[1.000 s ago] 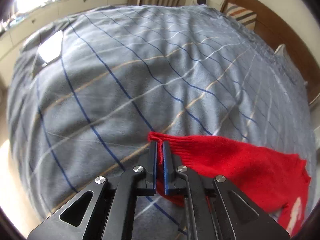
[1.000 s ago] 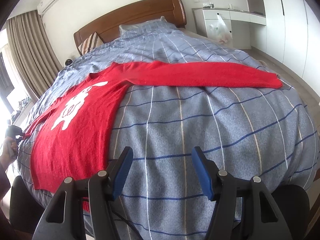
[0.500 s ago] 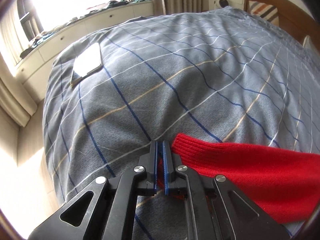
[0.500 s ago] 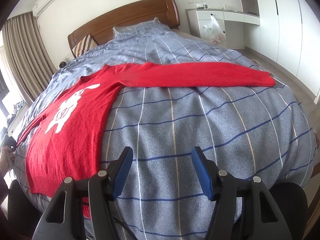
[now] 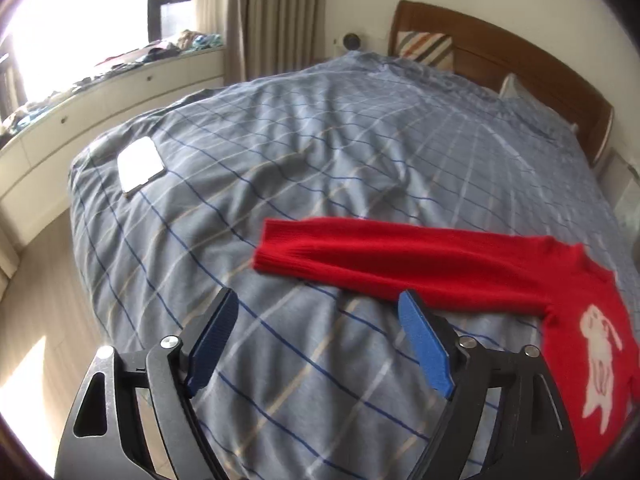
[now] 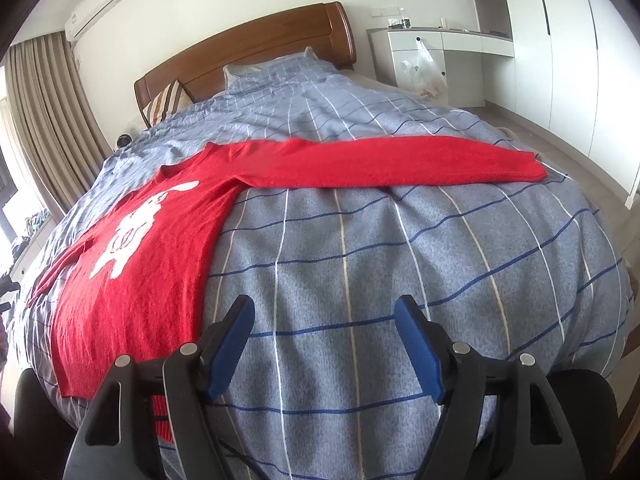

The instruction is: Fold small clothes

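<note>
A red knitted sweater (image 6: 168, 236) with a white animal print lies flat on the blue checked bed cover (image 6: 400, 272), both sleeves stretched out sideways. In the left wrist view one sleeve (image 5: 400, 260) lies straight, its cuff just beyond my left gripper (image 5: 320, 320). That gripper hovers above the cover, its jaws opening wide with nothing between them. My right gripper (image 6: 324, 324) is over the bare cover beside the sweater's hem, its jaws also opening and holding nothing. The other sleeve (image 6: 400, 160) runs across the bed ahead of it.
A white flat device (image 5: 140, 164) lies near the bed's far left corner. A wooden headboard (image 6: 248, 52) and striped pillow (image 5: 426, 48) are at the bed's head. Low cabinets (image 5: 100, 104) line the window wall; a white desk (image 6: 440, 60) with a plastic bag stands at right.
My left gripper let go of the sleeve cuff, opened wide and drew back and up. The sleeve now lies straight on the cover. My right gripper opened a little more and kept its place.
</note>
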Tool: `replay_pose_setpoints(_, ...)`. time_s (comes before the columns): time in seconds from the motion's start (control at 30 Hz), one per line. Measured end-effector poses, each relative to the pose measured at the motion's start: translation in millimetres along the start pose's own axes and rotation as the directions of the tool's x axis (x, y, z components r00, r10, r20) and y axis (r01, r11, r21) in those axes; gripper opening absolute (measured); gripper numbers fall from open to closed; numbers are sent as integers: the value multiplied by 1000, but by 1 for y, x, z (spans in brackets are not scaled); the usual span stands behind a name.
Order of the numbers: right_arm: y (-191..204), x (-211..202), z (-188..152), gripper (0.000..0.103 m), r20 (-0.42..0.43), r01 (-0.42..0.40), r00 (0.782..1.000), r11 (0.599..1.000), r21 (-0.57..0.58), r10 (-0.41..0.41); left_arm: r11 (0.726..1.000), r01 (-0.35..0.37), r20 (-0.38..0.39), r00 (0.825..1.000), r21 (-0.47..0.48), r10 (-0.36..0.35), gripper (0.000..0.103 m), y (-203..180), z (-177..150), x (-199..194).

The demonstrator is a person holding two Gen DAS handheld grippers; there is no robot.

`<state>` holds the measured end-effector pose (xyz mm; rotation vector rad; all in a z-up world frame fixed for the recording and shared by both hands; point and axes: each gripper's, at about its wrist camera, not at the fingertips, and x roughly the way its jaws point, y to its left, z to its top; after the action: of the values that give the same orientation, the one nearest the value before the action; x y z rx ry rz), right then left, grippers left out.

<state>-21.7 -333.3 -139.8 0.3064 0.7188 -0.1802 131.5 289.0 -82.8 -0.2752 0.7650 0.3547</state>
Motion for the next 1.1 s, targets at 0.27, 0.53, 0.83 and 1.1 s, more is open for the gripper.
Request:
replay_pose_setpoints(0.27,5,6,2,73,15,4,1000,1000,-27,-4,977,167,-118,981,131,-152,88,-82,-54,7)
replay_pose_setpoints(0.53,13,24,7,74,8,33,999,995,-90,-33,975,137,-130,985,176,-114,93,-101,-87,37)
replay_pose_setpoints(0.83,6,43,0,79,-74,43,996,997,-64,-47,972,122,-126,987,202,-98,102,-102,-95,40)
replay_pose_setpoints(1.1,5,46,-3,83,-89,37,995,998,-54,-42,970,115,-126,988,214,-89,103,-103,-98,42)
